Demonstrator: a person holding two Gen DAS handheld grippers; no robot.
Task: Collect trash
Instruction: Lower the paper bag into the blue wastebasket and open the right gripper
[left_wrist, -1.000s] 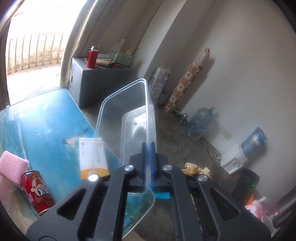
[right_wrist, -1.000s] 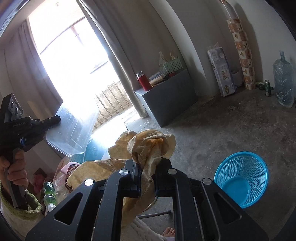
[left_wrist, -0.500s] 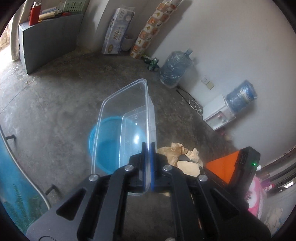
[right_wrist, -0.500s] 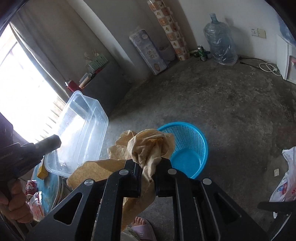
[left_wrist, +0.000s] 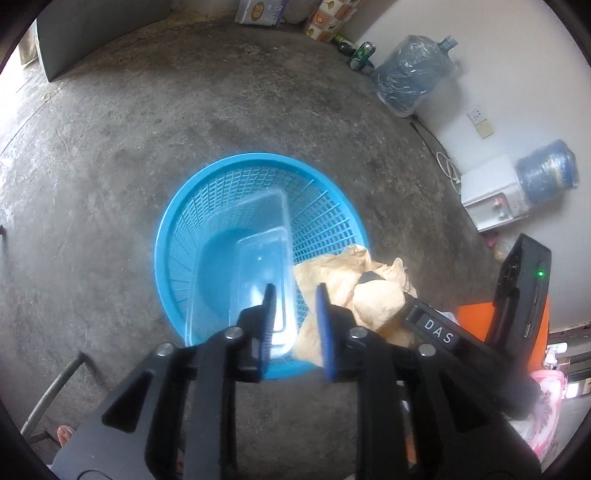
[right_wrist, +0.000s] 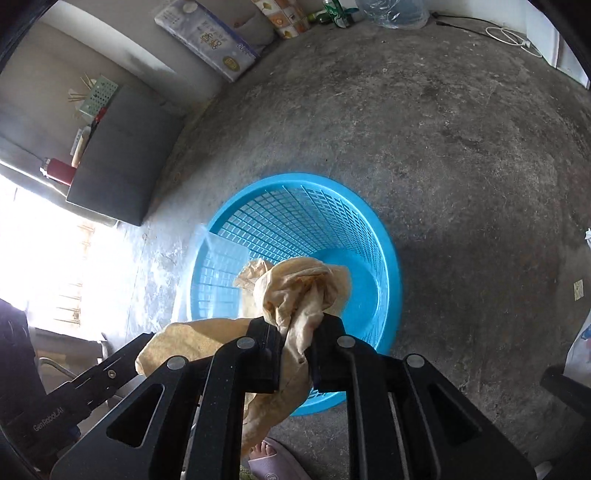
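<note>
A blue mesh basket (left_wrist: 166, 229) (right_wrist: 388, 258) stands on the concrete floor below both grippers. A clear plastic container (left_wrist: 258, 266) hangs upright inside it, and in the right wrist view it shows faintly at the basket's left rim (right_wrist: 221, 251). My left gripper (left_wrist: 294, 295) is opening; the container's rim sits loose between its blue pads. My right gripper (right_wrist: 297, 328) holds crumpled brown paper (right_wrist: 295, 284) (left_wrist: 347, 280) over the basket's near edge. Its jaws are starting to part, with the paper still pinched.
Two water jugs (left_wrist: 410, 74) (left_wrist: 546, 173) and a white dispenser (left_wrist: 491, 192) line the wall on the right. A grey cabinet (right_wrist: 122, 155) and a tissue pack (right_wrist: 210, 37) stand at the back. A sandalled foot (right_wrist: 269, 454) and a metal table leg (left_wrist: 55, 387) lie close below.
Both grippers swung down from the table to just above the basket. The left gripper opened and the container dropped into the basket. The right still holds the paper.
</note>
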